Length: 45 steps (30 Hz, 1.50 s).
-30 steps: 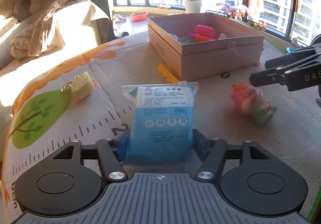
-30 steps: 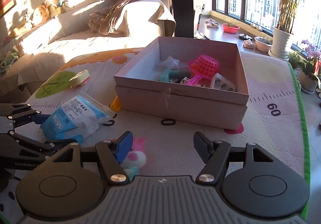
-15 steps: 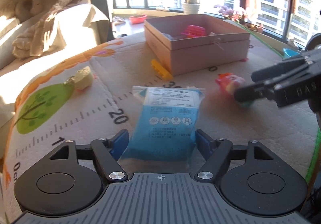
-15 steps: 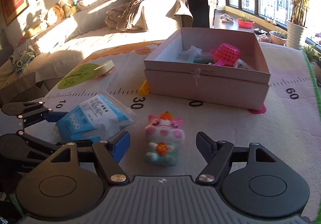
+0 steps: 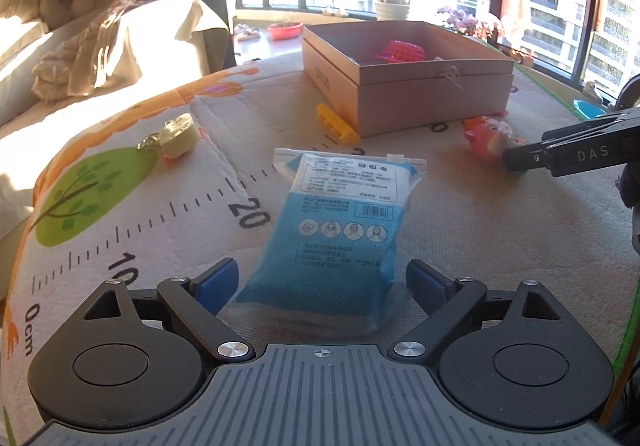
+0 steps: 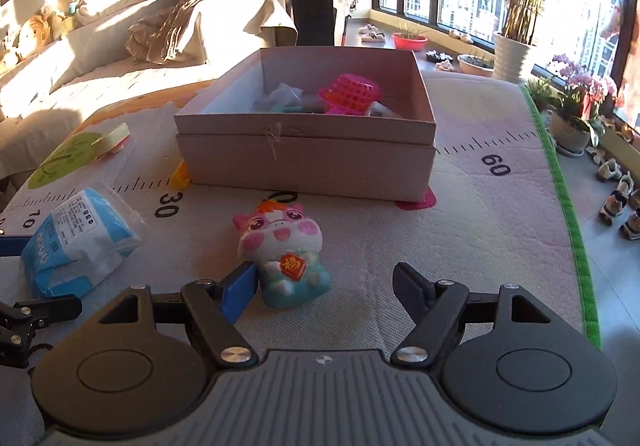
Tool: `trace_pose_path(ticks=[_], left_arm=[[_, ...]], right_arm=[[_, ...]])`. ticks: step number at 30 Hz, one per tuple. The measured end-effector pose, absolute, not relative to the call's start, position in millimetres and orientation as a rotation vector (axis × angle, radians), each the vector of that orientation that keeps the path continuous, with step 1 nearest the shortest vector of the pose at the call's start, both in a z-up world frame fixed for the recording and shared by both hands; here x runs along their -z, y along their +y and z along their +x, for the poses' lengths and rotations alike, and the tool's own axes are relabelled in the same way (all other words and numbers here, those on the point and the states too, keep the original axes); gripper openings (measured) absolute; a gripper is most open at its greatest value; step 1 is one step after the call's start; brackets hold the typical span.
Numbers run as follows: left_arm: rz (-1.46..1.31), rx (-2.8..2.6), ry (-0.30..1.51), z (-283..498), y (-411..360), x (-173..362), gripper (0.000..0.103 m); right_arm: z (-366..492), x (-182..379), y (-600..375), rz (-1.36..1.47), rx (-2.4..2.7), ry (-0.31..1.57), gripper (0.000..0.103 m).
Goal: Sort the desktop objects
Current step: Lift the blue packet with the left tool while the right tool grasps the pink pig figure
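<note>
A blue packet of face masks [image 5: 340, 242] lies flat on the play mat [image 5: 120, 206]. It sits between the jaws of my left gripper [image 5: 322, 282]. The jaws are opening and both blue pads stand clear of the packet. In the right wrist view a pink pig toy [image 6: 284, 246] lies on its back between the fingers of my right gripper [image 6: 326, 284], which is open. The toy is close against the left pad, with a wide gap to the right one. The packet [image 6: 80, 238] shows at the left there. An open cardboard box [image 6: 304, 134] stands behind the toy.
The box [image 5: 408, 86] holds a pink basket [image 6: 348, 94] and other small things. A yellow clip [image 5: 336, 124] lies at its near corner, and a roll of tape [image 5: 178, 134] further left. The mat's green edge [image 6: 568, 214] runs along the right, with shoes and flowerpots on the floor beyond.
My left gripper has let go of the mask packet and its jaws have spread wide. My right gripper has come down over the pig toy, which now lies between its fingers.
</note>
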<state>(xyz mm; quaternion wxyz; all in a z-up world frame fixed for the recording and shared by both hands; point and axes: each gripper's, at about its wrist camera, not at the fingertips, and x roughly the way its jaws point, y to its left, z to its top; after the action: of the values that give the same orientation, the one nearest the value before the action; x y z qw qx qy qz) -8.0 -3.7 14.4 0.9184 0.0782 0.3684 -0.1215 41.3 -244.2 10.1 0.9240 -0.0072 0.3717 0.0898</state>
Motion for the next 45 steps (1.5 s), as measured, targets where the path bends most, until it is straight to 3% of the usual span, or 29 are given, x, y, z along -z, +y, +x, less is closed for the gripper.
trace_pose_path(ticks=[11,23,25,26,28,36,39,43,45], left_arm=[[0.149,0.261,0.763,-9.8,-2.5,-15.4,0.097],[0.151,0.269,0.774,-7.7,-6.5,-14.4,0.098],[0.148,0.268,0.773,-8.1,-6.3,-15.4,0.098],[0.148,0.268,0.772,-8.4,-6.1,-15.8,0.098],[0.150,0.266,0.770,-8.8,-6.3,-16.7,0.098],[0.195,0.288,0.685,-16.3,-14.0,-32.2,0.098],[0.219,0.276,0.697,-9.2,-20.7,-30.7,0.088],[0.219,0.257,0.737,2.8,-24.2,-26.8,0.065],[0.216,0.273,0.746,2.4,-24.6,-28.0,0.062]], right_arm=[[29.2,-13.0,-216.1,0.097,-0.423,0.768,0.075],[54.8,-9.6,-209.9,0.005,-0.252,0.747,0.075],[55.8,-7.4,-209.1,-0.001,-0.256,0.754,0.067],[56.0,-6.1,-209.2,-0.006,-0.262,0.760,0.056],[53.1,-5.8,-209.2,-0.021,-0.260,0.756,0.049],[25.8,-9.4,-220.0,-0.030,-0.301,0.783,0.049],[12.3,-10.4,-222.5,-0.030,-0.319,0.787,0.049],[0.0,-10.1,-220.8,-0.044,-0.341,0.774,0.049],[-2.4,-9.4,-221.2,-0.043,-0.342,0.766,0.049]])
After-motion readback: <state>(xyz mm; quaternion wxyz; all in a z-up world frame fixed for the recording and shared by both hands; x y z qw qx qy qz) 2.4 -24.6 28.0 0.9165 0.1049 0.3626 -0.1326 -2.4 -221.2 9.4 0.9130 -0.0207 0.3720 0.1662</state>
